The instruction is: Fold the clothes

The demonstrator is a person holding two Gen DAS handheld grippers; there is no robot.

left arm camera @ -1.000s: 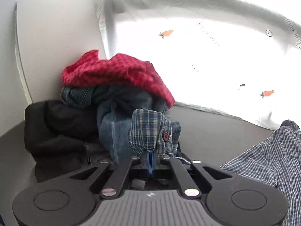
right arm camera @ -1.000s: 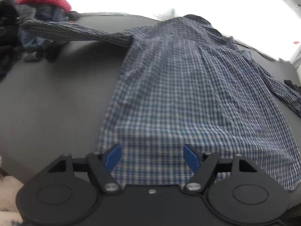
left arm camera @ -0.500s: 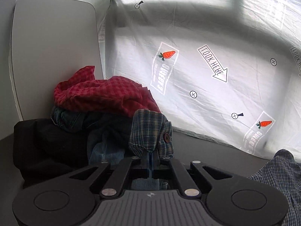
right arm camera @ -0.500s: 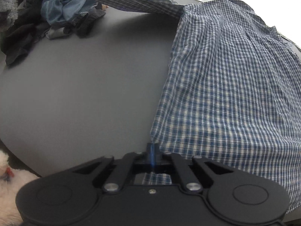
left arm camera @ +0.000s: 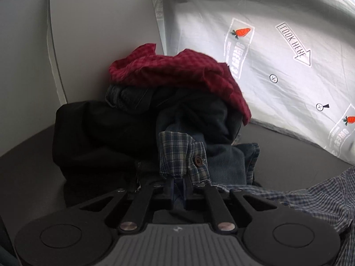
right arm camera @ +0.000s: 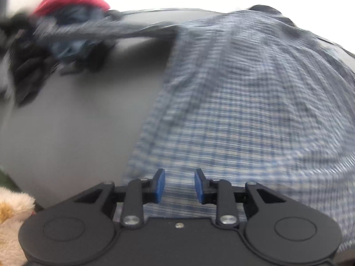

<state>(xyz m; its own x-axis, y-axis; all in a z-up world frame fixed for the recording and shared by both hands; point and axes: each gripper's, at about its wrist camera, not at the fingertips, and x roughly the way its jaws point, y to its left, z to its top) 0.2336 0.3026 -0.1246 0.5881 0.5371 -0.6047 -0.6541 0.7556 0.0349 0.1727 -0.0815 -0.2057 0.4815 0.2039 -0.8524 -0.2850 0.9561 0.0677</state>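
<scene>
On the grey counter [right arm camera: 73, 119] a blue checked shirt [right arm camera: 244, 115] is spread flat, its body filling the right half of the right wrist view. One sleeve [right arm camera: 106, 32] is drawn out to the left toward a heap of clothes [right arm camera: 66, 28] at the far left corner; this part of the view is blurred.

The right tool [right arm camera: 179, 185] is positioned over the near hem of the shirt. Its blue pads [right arm camera: 160, 185] are set a moderate gap apart, and nothing is gripped between them — checked fabric is seen through the gap.

The left tool [left arm camera: 177, 186] is seen closed to a narrow gap on the sleeve cuff [left arm camera: 182, 157], which stands up from between the fingers. A brown button [left arm camera: 198, 161] is visible on the cuff. More of the shirt is seen at the lower right of the left wrist view.

Just beyond the cuff the heap is stacked against a pale upright panel [left arm camera: 99, 33]: a red checked garment [left arm camera: 177, 71] on top, denim [left arm camera: 224, 157] beneath, a black garment [left arm camera: 99, 137] at the left. A white printed sheet [left arm camera: 277, 55] with carrot marks is hung behind.

A beige plush item [right arm camera: 11, 217] is seen at the lower left edge of the right wrist view.
</scene>
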